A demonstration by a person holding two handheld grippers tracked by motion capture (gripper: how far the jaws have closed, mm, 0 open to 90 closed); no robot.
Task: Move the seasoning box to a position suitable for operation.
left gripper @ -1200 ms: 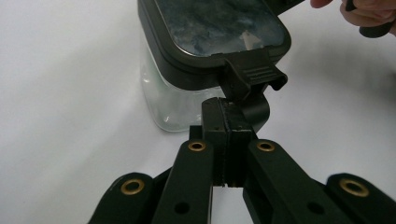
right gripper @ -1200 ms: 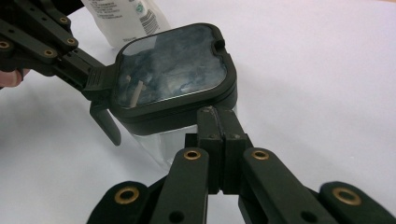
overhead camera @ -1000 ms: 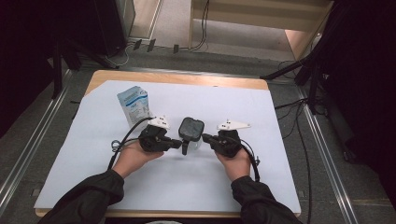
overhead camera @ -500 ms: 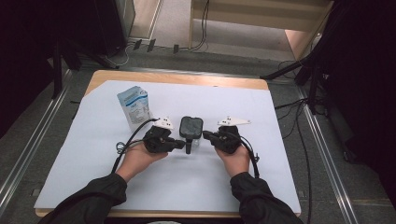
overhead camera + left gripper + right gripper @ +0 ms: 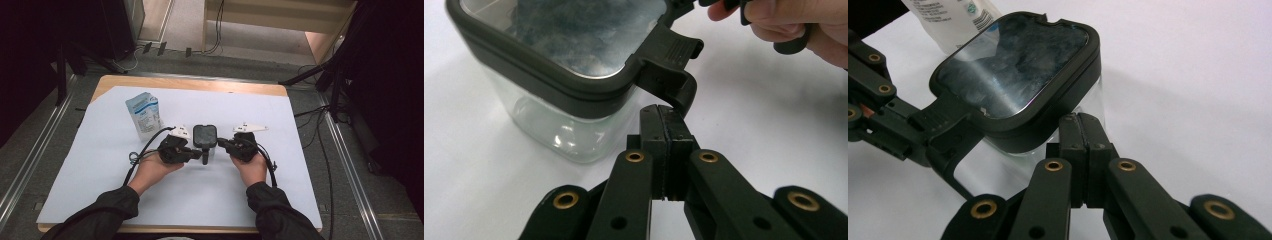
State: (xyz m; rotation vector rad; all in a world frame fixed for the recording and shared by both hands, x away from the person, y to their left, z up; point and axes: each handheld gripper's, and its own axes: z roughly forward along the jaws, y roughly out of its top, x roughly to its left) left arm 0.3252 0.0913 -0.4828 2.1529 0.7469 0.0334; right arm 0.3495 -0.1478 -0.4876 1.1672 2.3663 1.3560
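Note:
A clear square container (image 5: 205,136) with a dark lid (image 5: 1018,65) stands mid-table between my two grippers. A latch flap (image 5: 669,65) sticks out from the lid's side. My left gripper (image 5: 665,112) is shut with nothing in it, its tips right under the curled end of that flap. My right gripper (image 5: 1079,120) is also shut and empty, its tips against the lid's lower rim on the opposite side. In the high view the left gripper (image 5: 199,154) and the right gripper (image 5: 221,144) flank the container.
A blue and white carton (image 5: 145,114) stands behind and left of the container. A white sheet (image 5: 100,170) covers the wooden table. Cables trail from both grippers across it. Dark stands and floor cables surround the table.
My left gripper has crept a little to the right, closer to the container's latch. The right gripper and the container have stayed put.

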